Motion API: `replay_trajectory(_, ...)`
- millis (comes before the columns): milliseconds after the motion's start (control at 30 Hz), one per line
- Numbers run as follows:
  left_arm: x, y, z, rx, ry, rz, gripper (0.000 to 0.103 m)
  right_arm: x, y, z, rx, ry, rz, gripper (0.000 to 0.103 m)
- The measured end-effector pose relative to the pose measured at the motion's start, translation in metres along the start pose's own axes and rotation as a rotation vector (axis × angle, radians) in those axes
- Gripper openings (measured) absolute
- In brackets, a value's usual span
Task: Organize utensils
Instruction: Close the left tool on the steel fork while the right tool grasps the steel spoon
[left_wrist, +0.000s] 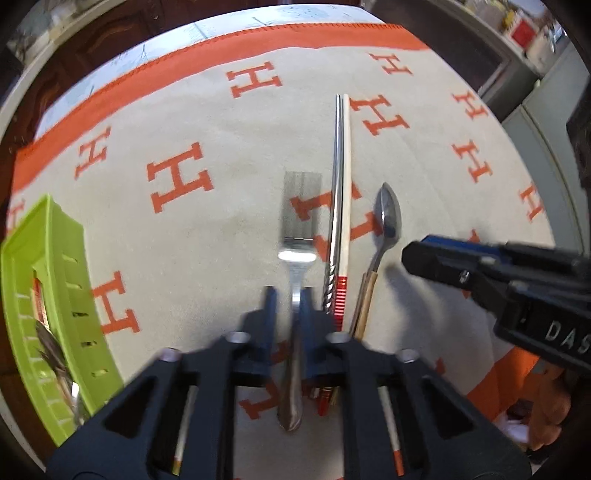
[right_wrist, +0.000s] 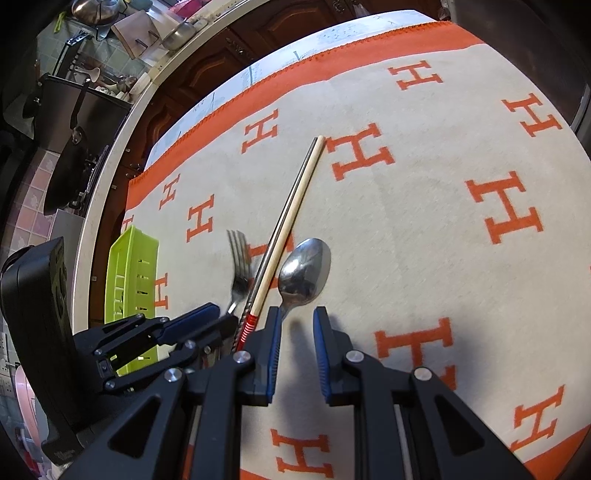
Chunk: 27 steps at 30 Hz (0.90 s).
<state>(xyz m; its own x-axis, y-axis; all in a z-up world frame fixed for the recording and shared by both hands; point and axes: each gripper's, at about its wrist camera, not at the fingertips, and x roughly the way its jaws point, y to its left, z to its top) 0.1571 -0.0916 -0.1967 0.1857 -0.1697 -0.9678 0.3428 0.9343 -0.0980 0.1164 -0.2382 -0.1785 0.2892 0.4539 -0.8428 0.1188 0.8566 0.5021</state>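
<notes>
Patterned cloth (left_wrist: 192, 236), fork (left_wrist: 297, 236) handle pinched between left fingers (left_wrist: 270, 306); right fingers (right_wrist: 273, 339) agape, empty.

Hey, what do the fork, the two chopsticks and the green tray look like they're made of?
Fork: polished metal, bright glints. Chopsticks: one silvery metal with a twisted grip, the other pale, matte, red-banded, perhaps wood or plastic. Green tray: glossy moulded plastic with slots.

Two wrist fisheye views, low and close over a table.
Each looks forward along its fingers; both share the fork (left_wrist: 297, 236), chopsticks (left_wrist: 341, 192) and spoon (left_wrist: 388, 214).
</notes>
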Motion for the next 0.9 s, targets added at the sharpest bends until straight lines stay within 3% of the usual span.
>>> replay_trajectory(167, 0.001, 0.028, -0.004, -0.173, -0.012, -0.141, 0.002, 0.004, 0.001, -0.001, 0.006, 0.019, 0.005, 0.017)
replay_trajectory(500, -0.02, 0.05, -0.035, -0.247, -0.069, -0.149, 0.002, 0.018, 0.013, 0.003, 0.004, 0.044, -0.046, 0.017)
replay_trajectory(900, -0.041, 0.069, -0.049, -0.286, -0.115, -0.178, 0.002, 0.036, 0.061, 0.004, -0.171, -0.05, -0.35, 0.016)
